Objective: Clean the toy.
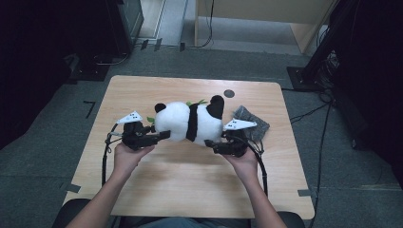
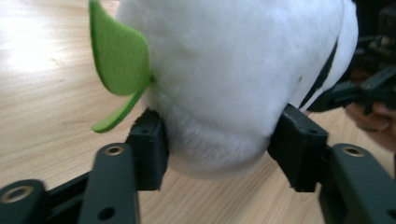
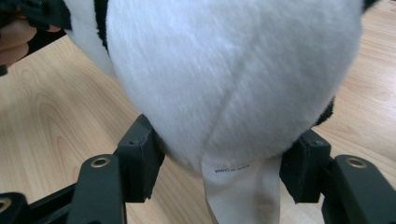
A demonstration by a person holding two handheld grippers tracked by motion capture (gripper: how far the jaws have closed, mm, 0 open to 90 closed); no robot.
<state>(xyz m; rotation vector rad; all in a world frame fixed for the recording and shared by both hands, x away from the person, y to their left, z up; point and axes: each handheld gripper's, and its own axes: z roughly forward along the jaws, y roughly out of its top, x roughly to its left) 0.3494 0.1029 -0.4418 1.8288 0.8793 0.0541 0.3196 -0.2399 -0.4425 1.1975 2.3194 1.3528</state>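
Observation:
A black-and-white plush panda (image 1: 190, 121) lies across the middle of the wooden table (image 1: 190, 185). My left gripper (image 1: 166, 135) meets its white left end, and in the left gripper view (image 2: 222, 149) both pads rest against the fur, which bulges between them. A green felt leaf (image 2: 119, 56) sticks out beside the left jaw. My right gripper (image 1: 209, 142) is at the panda's other end. In the right gripper view (image 3: 222, 158) its pads press on the white rump (image 3: 233, 79), with a white sewn-in label (image 3: 243, 191) hanging between them.
A dark grey cloth (image 1: 252, 121) lies just right of the panda, behind my right gripper. A small black disc (image 1: 229, 93) sits near the table's far edge. Cables trail from both grippers toward the near edge. Dark stands and cables (image 1: 313, 71) flank the table.

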